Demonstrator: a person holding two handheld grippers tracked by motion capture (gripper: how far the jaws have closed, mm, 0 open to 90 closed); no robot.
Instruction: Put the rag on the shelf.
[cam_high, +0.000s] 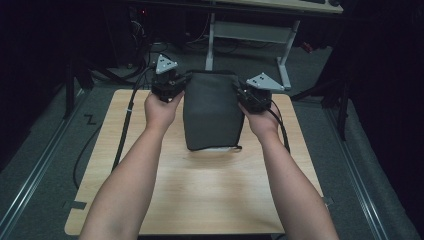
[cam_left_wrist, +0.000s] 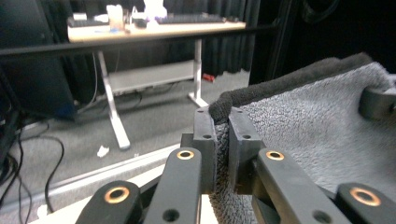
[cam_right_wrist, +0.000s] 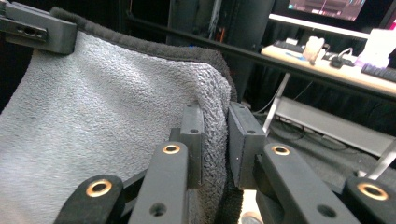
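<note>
A dark grey towel (cam_high: 212, 110) lies along the middle of the wooden table (cam_high: 200, 200), reaching from its far edge toward the centre, with a paler strip peeking out under the near hem. The person has taken it at its two far corners: the left gripper (cam_high: 176, 84) pinches the far-left corner and the right gripper (cam_high: 243, 95) the far-right one, both at the table's far edge. In the left gripper view the jaws stand nearly closed with the terry edge of the towel (cam_left_wrist: 322, 126) sandwiched between them; in the right gripper view the jaws are likewise drawn in on the folded hem of the towel (cam_right_wrist: 107, 121), though a sliver of gap shows on one side of the cloth. The far edge looks lifted off the wood while the near part rests flat. The step in hand seems to be a fold or a spread, with both corners secured and the cloth ready to travel. The next move likely calls for both hands to rise and move together at an even pace, keeping the far edge taut and level so the corners land squarely and neither slips from its pinch
</note>
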